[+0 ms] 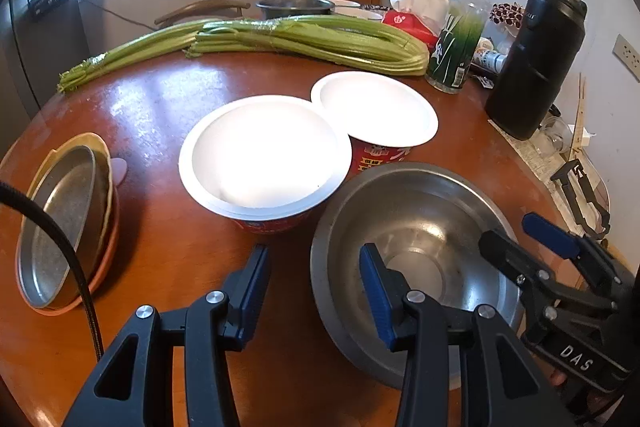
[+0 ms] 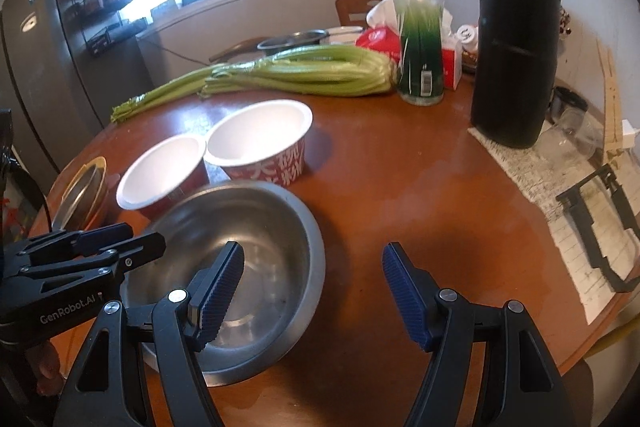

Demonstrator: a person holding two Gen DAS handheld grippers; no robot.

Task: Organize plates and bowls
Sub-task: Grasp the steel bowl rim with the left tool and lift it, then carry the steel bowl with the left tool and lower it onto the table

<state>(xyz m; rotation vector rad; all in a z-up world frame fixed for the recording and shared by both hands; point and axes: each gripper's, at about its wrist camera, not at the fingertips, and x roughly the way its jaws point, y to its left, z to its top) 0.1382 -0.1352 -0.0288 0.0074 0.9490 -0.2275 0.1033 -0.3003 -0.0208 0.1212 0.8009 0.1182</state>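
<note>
An empty steel bowl stands on the round wooden table close in front of both grippers. My left gripper is open, one finger inside the bowl's left rim and one outside, not pressing. My right gripper is open wider astride the right rim, and shows in the left wrist view too. Behind the bowl are two red paper bowls with white insides. A stack of plates, a metal one on top, lies at the left edge.
Celery stalks lie across the back. A green-labelled bottle, a tall black flask and a tissue pack stand back right. A metal pot is at the far edge. Papers and a black frame cover the right side.
</note>
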